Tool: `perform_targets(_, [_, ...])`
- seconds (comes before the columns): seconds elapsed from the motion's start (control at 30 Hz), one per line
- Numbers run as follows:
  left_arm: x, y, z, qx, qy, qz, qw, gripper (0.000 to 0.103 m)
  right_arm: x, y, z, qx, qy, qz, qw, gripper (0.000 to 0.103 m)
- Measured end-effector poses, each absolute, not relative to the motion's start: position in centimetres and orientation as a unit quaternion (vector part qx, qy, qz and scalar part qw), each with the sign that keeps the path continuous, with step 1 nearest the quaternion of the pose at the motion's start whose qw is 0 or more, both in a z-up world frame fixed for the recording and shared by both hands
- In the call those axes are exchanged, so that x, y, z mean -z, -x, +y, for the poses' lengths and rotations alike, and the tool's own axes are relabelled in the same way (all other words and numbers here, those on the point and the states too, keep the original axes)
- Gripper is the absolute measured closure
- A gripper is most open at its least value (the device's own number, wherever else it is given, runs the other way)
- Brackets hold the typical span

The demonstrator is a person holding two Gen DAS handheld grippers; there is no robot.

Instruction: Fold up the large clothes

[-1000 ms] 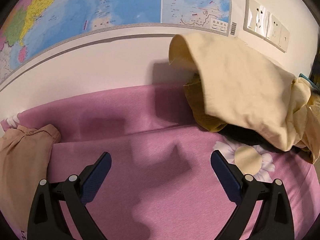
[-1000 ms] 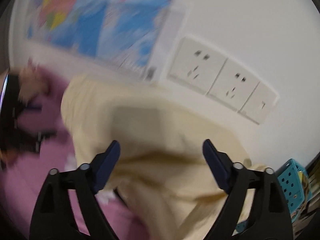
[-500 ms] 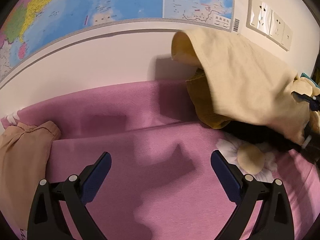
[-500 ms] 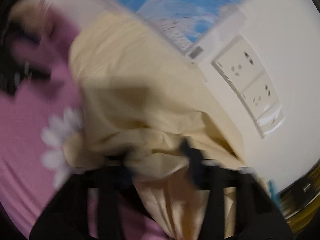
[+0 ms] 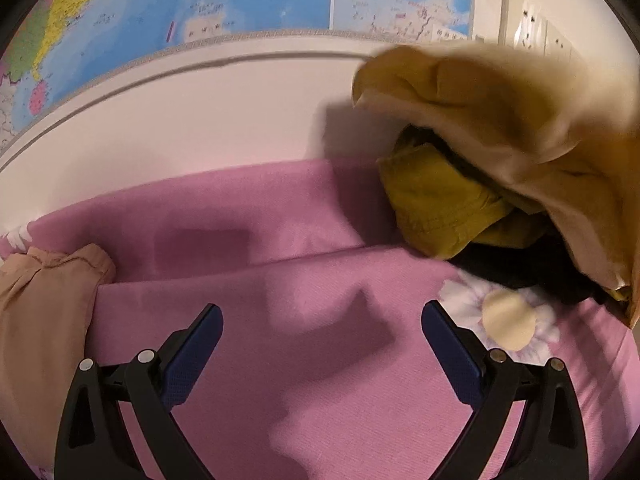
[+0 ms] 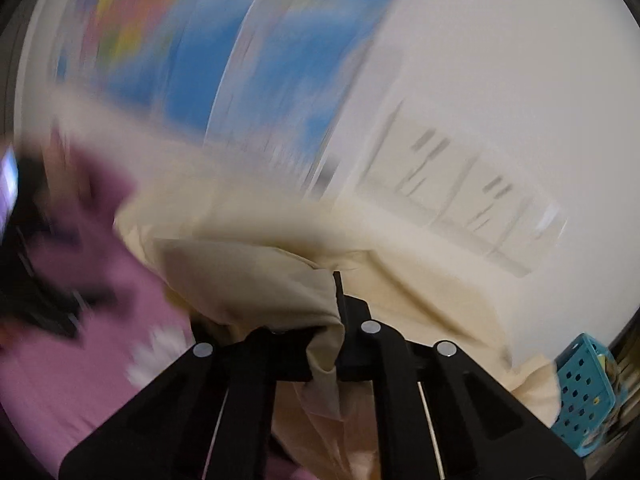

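Observation:
A cream garment (image 5: 520, 128) hangs lifted at the right in the left wrist view, over an olive garment (image 5: 440, 204) and something dark. In the blurred right wrist view my right gripper (image 6: 334, 320) is shut on a fold of that cream garment (image 6: 248, 280), with cloth bunched between its jaws and draping below. My left gripper (image 5: 322, 340) hovers open over the pink bedspread (image 5: 280, 360), nothing between its blue pads. A tan garment (image 5: 36, 312) lies at the left edge.
A wall map (image 5: 200, 8) and wall sockets (image 5: 528, 28) are behind the bed. A daisy print (image 5: 508, 320) marks the spread near the pile. A teal perforated basket (image 6: 584, 388) sits at the lower right of the right wrist view.
My right gripper went from wide open to shut on the cream garment and has raised it. The garment's edge lifted off the pile, baring more of the olive one. The left gripper stayed put.

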State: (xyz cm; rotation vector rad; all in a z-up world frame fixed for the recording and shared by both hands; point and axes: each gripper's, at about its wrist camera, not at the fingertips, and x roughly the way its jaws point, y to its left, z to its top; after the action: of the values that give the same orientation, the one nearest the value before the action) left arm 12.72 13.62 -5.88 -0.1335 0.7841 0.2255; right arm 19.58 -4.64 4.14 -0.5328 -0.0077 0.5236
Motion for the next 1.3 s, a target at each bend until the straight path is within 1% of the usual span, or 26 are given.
perform_targets(0.1, [4.6,-13.0,13.1,-0.062,0.071,0.356,0.930,0.007,-10.0,-17.3,-8.5,-0.263,0.198,-0.028,0.944,0.098])
perform_targets(0.2, [3.0,-13.5,11.3,-0.011,0.062,0.321,0.945,0.007,-13.5,-14.7,-10.7,-0.252,0.175,-0.046,0.951,0.099])
perform_targets(0.27, [1.8,-13.9,9.7,0.016,0.064,0.299,0.952,0.007,-14.8,-14.2,-12.2,-0.257,0.159,-0.050,0.952,0.099])
perform_targets(0.47, [1.0,-13.5,3.7,0.159,0.101,0.267,0.945,0.007,-16.3,-11.6,-14.6,-0.260,0.125,-0.057,0.956,0.099])
perform_targets(0.57, [2.1,-11.8,1.4,0.204,0.070,0.272,0.938,0.007,-17.3,-10.6,-15.7,-0.263,0.111,-0.058,0.957,0.099])
perform_targets(0.7, [2.9,-8.9,-0.4,0.216,0.012,0.261,0.941,0.007,-17.8,-9.4,-16.2,-0.259,0.112,-0.059,0.958,0.099])
perform_targets(0.8, [2.3,-8.0,-2.7,0.210,-0.032,0.232,0.949,0.007,-18.1,-8.5,-16.5,-0.270,0.107,-0.058,0.955,0.099])
perform_targets(0.93, [1.0,-9.1,-5.2,0.213,0.003,0.227,0.950,0.007,-18.3,-7.5,-17.0,-0.268,0.097,-0.060,0.957,0.099])
perform_targets(1.0, [0.6,-9.2,-6.9,0.202,-0.012,0.212,0.956,0.007,-18.3,-6.8,-17.3,-0.261,0.101,-0.063,0.958,0.099])
perform_targets(1.03, [0.6,-9.6,-7.9,0.188,-0.024,0.214,0.958,0.007,-18.4,-6.5,-17.5,-0.262,0.099,-0.062,0.958,0.099])
perform_targets(1.13, [1.0,-10.2,-9.1,0.172,-0.010,0.242,0.955,0.007,-18.8,-5.7,-18.5,-0.254,0.088,-0.062,0.961,0.099])
perform_targets(1.17, [1.1,-9.7,-9.4,0.177,-0.009,0.242,0.954,0.007,-18.9,-5.6,-18.7,-0.254,0.085,-0.060,0.962,0.099])
perform_targets(1.3, [1.4,-5.5,-10.9,0.203,-0.046,0.200,0.958,0.007,-19.0,-5.0,-19.4,-0.240,0.087,-0.058,0.965,0.099])
